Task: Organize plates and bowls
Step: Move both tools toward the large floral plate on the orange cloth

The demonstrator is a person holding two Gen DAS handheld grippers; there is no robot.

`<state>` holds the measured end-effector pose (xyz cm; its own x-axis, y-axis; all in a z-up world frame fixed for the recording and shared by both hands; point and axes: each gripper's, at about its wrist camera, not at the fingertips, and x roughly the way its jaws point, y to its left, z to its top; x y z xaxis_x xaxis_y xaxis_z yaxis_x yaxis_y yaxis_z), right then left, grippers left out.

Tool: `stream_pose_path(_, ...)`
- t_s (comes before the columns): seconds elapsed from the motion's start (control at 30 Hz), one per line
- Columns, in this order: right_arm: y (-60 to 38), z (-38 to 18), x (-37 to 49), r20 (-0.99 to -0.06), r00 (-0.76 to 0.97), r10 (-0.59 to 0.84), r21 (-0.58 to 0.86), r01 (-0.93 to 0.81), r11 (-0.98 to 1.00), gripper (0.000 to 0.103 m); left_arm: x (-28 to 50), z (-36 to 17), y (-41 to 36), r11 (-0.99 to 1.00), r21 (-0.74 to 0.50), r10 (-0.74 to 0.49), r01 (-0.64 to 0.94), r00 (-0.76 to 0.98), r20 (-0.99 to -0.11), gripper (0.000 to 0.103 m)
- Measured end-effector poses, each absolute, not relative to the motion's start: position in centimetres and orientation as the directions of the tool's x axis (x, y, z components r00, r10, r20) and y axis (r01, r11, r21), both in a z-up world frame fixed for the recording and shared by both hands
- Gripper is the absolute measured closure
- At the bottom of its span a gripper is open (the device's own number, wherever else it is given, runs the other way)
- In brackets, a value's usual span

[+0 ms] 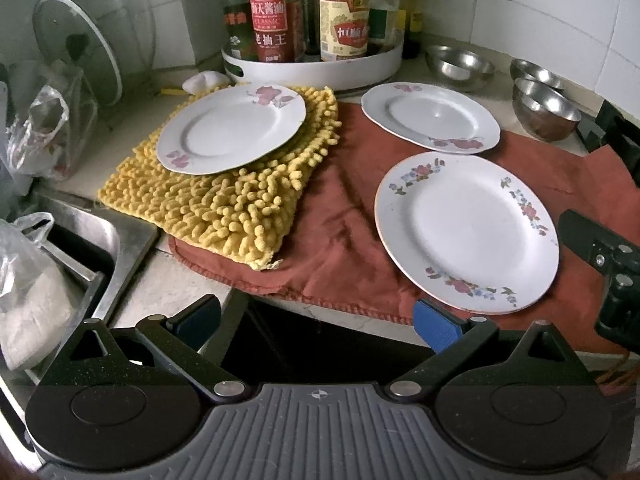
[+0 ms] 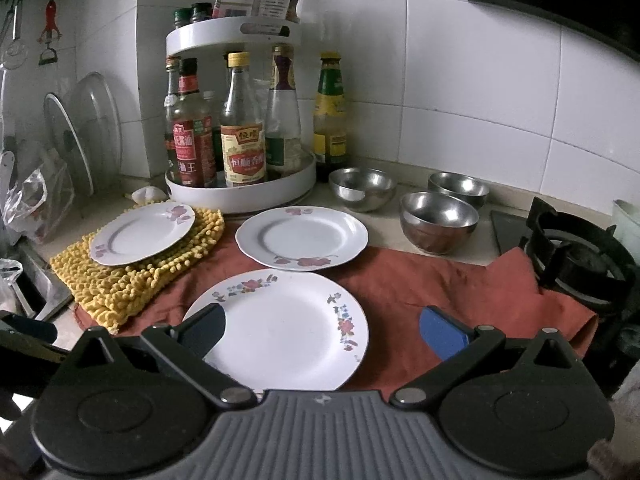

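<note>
Three white floral plates lie on the counter. The nearest plate (image 1: 468,232) (image 2: 288,328) rests on a red cloth (image 1: 344,248) (image 2: 440,284). A second plate (image 1: 430,117) (image 2: 302,237) sits behind it, and a third plate (image 1: 230,130) (image 2: 142,234) lies on a yellow shaggy mat (image 1: 224,200) (image 2: 132,276). Three steel bowls (image 1: 460,67) (image 1: 546,114) (image 1: 536,74) (image 2: 362,188) (image 2: 438,222) (image 2: 458,188) stand at the back right. My left gripper (image 1: 316,326) hangs open before the counter's front edge. My right gripper (image 2: 324,330) is open just above the nearest plate, its left finger over the plate's rim.
A white turntable rack (image 1: 320,68) (image 2: 240,188) of sauce bottles stands against the tiled wall. A sink (image 1: 80,248) with plastic bags lies left, with glass lids (image 1: 80,46) (image 2: 80,136) leaning behind it. A gas burner (image 2: 580,256) sits at the right.
</note>
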<state>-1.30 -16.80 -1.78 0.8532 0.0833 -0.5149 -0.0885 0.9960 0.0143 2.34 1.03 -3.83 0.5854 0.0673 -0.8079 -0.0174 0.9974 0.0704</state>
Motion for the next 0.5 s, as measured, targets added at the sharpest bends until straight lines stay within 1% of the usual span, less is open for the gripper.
stream_pose_path(0.17, -16.0, -1.8, -1.3, -0.515, 0.855, 0.065, -0.029, -0.094, 0.995, 0.003, 2.5, -3.9, 1.1, 0.997, 0.072, 0.067, -0.015, 0.584, -0.809, 0.0)
stream_pose_path(0.5, -15.4, -1.7, -1.0, -0.53, 0.847, 0.047, -0.041, -0.08, 0.996, 0.003, 2.7, -4.2, 1.8, 0.998, 0.069, 0.064, -0.014, 0.579, -0.812, 0.0)
